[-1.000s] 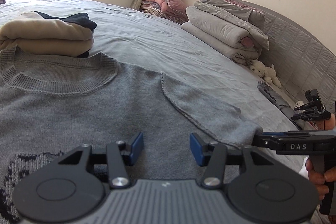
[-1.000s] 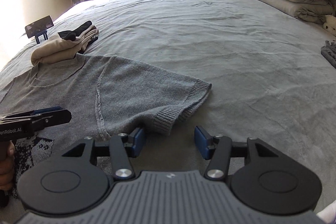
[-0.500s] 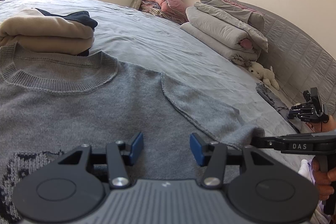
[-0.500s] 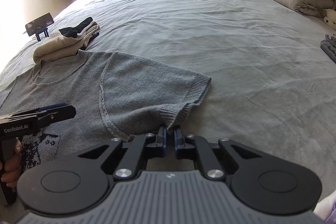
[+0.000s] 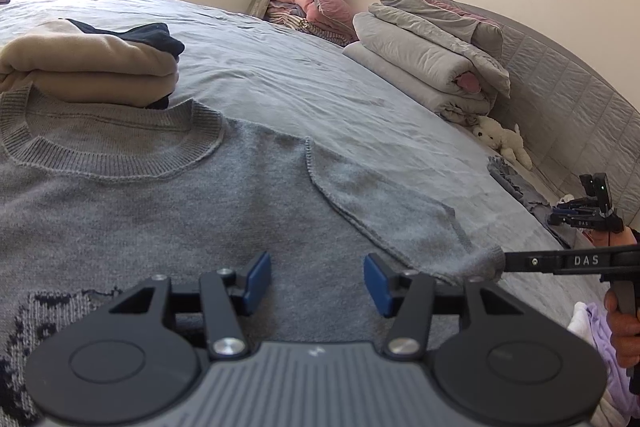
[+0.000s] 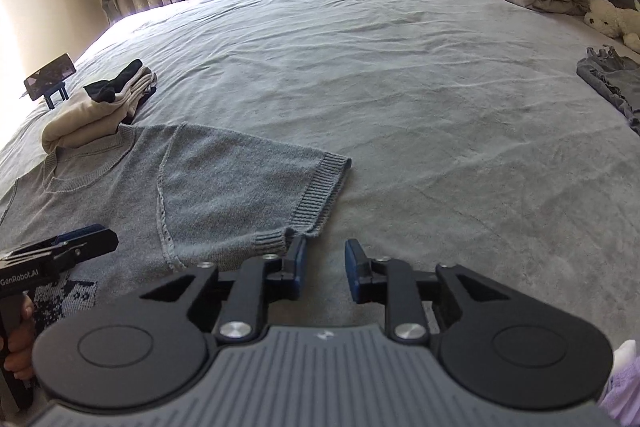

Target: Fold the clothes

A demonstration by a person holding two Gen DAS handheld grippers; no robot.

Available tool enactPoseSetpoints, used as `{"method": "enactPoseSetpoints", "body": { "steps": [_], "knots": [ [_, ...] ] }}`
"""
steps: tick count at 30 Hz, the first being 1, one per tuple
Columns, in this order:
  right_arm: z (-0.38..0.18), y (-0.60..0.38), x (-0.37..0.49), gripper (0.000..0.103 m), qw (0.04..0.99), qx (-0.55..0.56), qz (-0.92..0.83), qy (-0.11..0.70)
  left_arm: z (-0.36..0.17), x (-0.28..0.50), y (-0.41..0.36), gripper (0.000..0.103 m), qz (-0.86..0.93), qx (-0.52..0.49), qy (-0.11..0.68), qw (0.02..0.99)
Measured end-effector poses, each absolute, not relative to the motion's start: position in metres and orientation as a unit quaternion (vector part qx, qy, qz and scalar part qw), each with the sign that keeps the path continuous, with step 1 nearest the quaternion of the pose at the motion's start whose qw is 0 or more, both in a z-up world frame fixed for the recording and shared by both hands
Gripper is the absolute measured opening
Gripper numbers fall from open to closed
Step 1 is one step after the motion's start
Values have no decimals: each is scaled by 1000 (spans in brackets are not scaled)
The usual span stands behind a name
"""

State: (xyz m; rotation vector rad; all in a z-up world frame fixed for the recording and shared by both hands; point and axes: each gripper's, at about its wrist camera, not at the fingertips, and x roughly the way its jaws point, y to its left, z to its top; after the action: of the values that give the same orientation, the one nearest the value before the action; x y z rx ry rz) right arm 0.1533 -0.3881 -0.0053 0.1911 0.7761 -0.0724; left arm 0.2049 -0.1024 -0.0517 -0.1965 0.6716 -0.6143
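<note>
My right gripper (image 6: 325,269) has just been opening — nothing between its jaws, sleeve cuff (image 6: 316,195) beside the left pad. Left gripper (image 5: 316,281) spread over the grey sweater (image 5: 160,211) — gripping nothing.

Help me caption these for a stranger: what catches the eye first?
A grey knit sweater lies flat on the wide grey bed, its short sleeve spread toward the right hand-held gripper, whose jaws have just opened with nothing between them. Behind its collar sits a folded beige pile.
</note>
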Motion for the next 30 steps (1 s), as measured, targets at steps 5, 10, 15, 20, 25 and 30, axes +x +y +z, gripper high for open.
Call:
{"method": "enactPoseSetpoints", "body": {
  "steps": [5,10,15,20,25,30],
  "knots": [
    [-15,-400,191,44,923,92,-39,371,-32,225,-121,53,-280,5,335,900],
    [-28,-419,213,44,927,126,-37,353,-15,278,-142,53,-276,70,316,905],
    [-35,-421,220,45,935,123,-26,332,-25,323,-148,53,-268,89,304,910],
    [-39,-417,216,46,943,102,-9,317,-32,340,-135,53,-255,98,295,916],
    [-40,-406,215,29,946,70,4,315,-38,345,-119,49,-262,84,300,913],
    [-35,-385,213,3,956,3,-20,292,-37,336,-121,8,-254,81,277,923]
  ]
}}
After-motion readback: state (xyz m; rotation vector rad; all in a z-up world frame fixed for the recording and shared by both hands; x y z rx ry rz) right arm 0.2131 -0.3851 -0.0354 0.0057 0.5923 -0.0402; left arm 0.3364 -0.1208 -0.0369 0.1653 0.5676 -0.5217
